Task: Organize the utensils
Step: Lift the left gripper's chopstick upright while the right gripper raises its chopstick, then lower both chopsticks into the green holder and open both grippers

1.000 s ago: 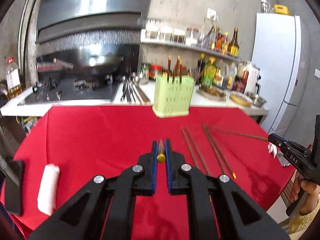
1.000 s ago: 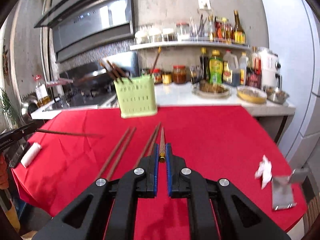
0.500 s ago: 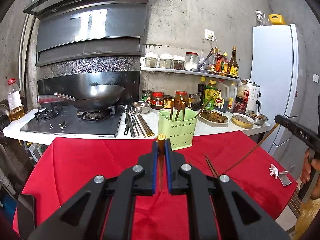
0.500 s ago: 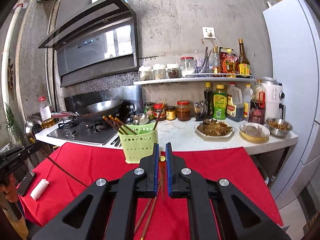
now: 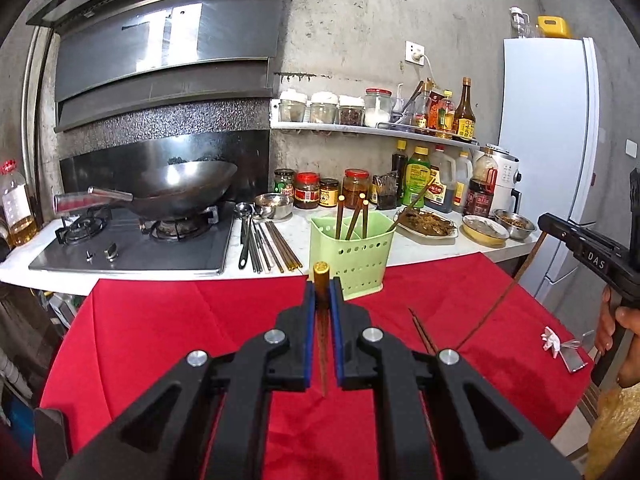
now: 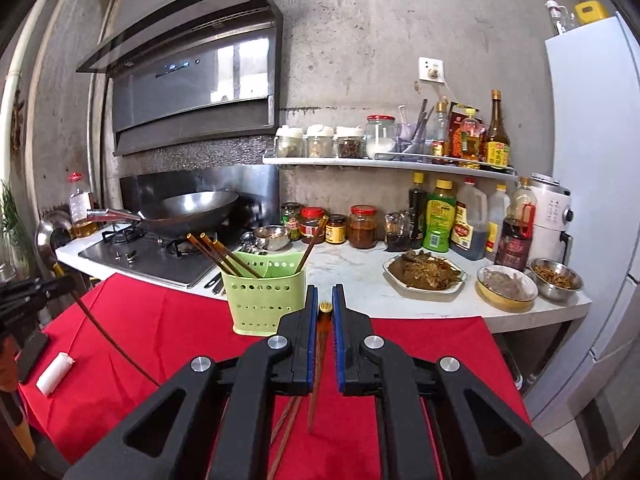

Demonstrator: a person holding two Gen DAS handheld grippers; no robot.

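My left tongs are clamped on a brown chopstick; its gold-capped end sticks up past the tips and its thin end hangs down between the arms, clear of the red cloth. My right tongs pinch a second chopstick the same way, cap up, point dangling above the cloth. From the left camera I see the right tongs at the far right edge, a hand on the grip, the stick slanting down from them.

The green holder stands at the back edge of the cloth, just ahead of both tongs, against the white worktop. It has several chopsticks in it, leaning: three in one compartment and one in the other, as the right view shows. More chopsticks lie loose on the cloth below my right tongs. A white roll lies at the left of the cloth. On the worktop behind are a wok, metal utensils, jars and dishes.
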